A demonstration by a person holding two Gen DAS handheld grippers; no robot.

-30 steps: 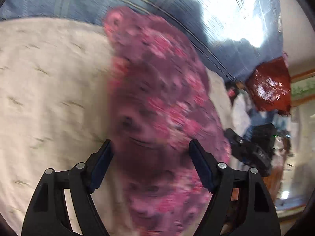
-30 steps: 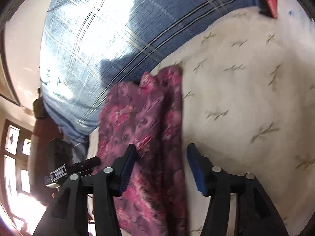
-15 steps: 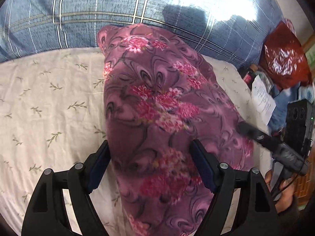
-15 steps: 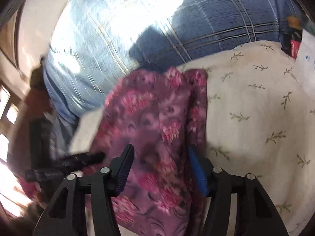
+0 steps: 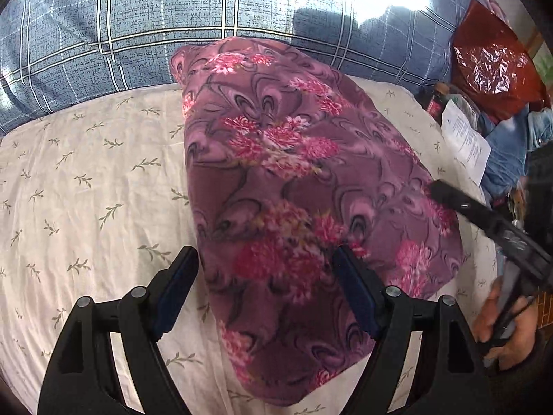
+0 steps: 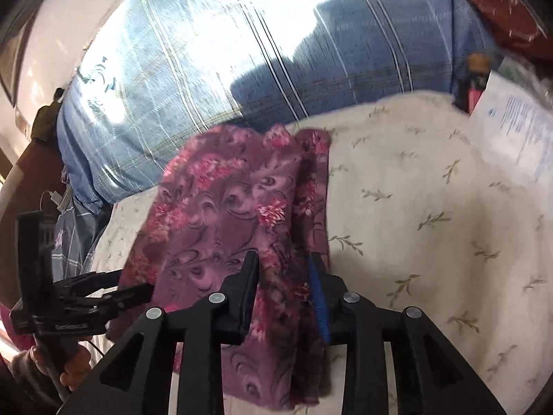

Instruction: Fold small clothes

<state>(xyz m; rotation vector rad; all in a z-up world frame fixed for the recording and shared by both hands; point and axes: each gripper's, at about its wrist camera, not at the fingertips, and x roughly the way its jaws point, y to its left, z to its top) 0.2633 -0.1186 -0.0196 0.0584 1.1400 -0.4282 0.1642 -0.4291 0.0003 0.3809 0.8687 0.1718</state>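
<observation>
The right tool is closing in on a thick fold of a purple floral garment. Its jaws have just been narrowing, and the cloth is bunching between the black finger and the blue-padded one, so the tool is pinching the garment's right-hand edge. The left tool is standing spread wide, its two blue-padded fingers straddling the near part of the same garment. The cloth is passing between them, but whether either pad is actually touching it is hard to tell.

In the left wrist view, the right tool is showing only as a dark bar at the garment's far right edge, with the person's right hand gripping its handle and partly cut off by the frame. In the right wrist view, the left tool is appearing at lower left, held by the left hand, which is mostly hidden. That view is blurred by motion, so fine detail is lost.

The garment is lying on a cream bedsheet printed with small leaf sprigs, its far end resting against a blue checked pillow. It is looking soft and fleecy, mauve with pink flower clusters and dark swirls, folded into a long narrow shape with doubled layers along its right side.
</observation>
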